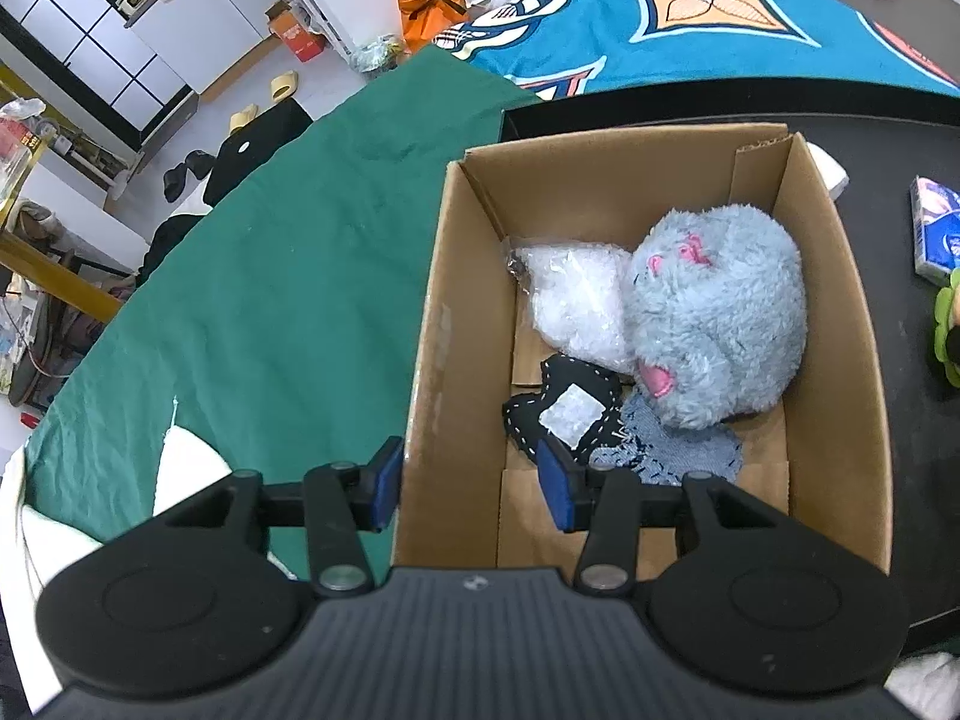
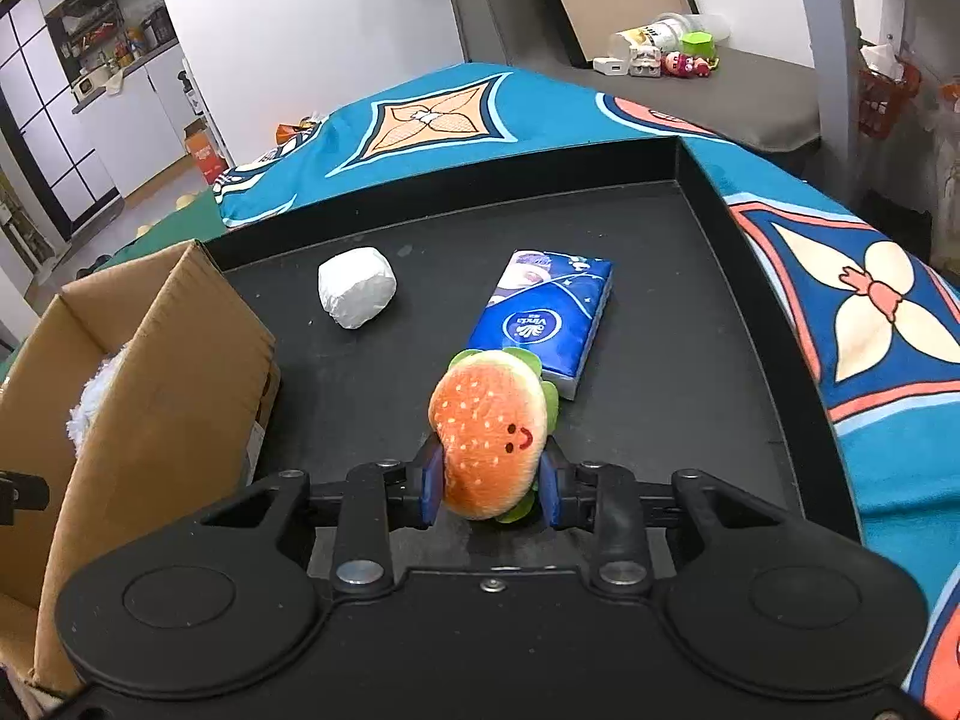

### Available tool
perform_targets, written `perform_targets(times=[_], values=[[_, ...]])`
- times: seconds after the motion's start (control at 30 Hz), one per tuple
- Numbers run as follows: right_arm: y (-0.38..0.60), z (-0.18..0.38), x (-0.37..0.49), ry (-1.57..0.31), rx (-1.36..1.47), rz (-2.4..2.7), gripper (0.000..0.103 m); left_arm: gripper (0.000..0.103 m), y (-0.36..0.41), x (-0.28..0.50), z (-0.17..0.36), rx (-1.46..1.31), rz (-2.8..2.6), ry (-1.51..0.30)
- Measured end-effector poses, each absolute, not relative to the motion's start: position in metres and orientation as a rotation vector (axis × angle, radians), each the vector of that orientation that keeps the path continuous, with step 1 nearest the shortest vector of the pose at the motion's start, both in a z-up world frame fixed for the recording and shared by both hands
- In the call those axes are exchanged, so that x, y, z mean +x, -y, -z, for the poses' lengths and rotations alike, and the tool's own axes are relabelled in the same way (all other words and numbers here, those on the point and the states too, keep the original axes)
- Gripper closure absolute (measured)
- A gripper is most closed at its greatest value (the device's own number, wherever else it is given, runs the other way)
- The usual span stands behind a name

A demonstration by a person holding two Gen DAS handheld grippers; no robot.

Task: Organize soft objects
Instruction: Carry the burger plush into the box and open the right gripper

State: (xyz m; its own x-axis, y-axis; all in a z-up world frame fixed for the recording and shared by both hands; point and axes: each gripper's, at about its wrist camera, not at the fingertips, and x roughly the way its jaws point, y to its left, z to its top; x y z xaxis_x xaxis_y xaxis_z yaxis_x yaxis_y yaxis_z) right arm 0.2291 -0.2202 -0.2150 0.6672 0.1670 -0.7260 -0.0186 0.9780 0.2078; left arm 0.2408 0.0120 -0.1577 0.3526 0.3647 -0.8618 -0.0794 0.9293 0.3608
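Squeezing the burger toy [image 2: 492,432] between its blue pads, my right gripper [image 2: 491,489] is clamping only the toy's lower half, so I am judging the soft bun could squirm out when lifted. The toy is sitting at twelve o'clock from that gripper, on the black surface [image 2: 660,396], touching the tissue pack [image 2: 543,318]. The box [image 2: 150,372] is waiting at nine o'clock. My left gripper [image 1: 471,489] is standing apart, straddling the box wall, which it could snag.

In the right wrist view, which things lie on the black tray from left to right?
Cardboard box → white wrapped bundle → burger plush, clamped in the right hand-held gripper → blue tissue pack.
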Motion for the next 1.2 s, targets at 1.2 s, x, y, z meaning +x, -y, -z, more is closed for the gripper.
perform_targets(times=[1.2], values=[[0.185,0.127,0.190,-0.710,0.136,-0.168,0.072,0.057,-0.066,0.216,0.133,0.037,-0.063,-1.143]])
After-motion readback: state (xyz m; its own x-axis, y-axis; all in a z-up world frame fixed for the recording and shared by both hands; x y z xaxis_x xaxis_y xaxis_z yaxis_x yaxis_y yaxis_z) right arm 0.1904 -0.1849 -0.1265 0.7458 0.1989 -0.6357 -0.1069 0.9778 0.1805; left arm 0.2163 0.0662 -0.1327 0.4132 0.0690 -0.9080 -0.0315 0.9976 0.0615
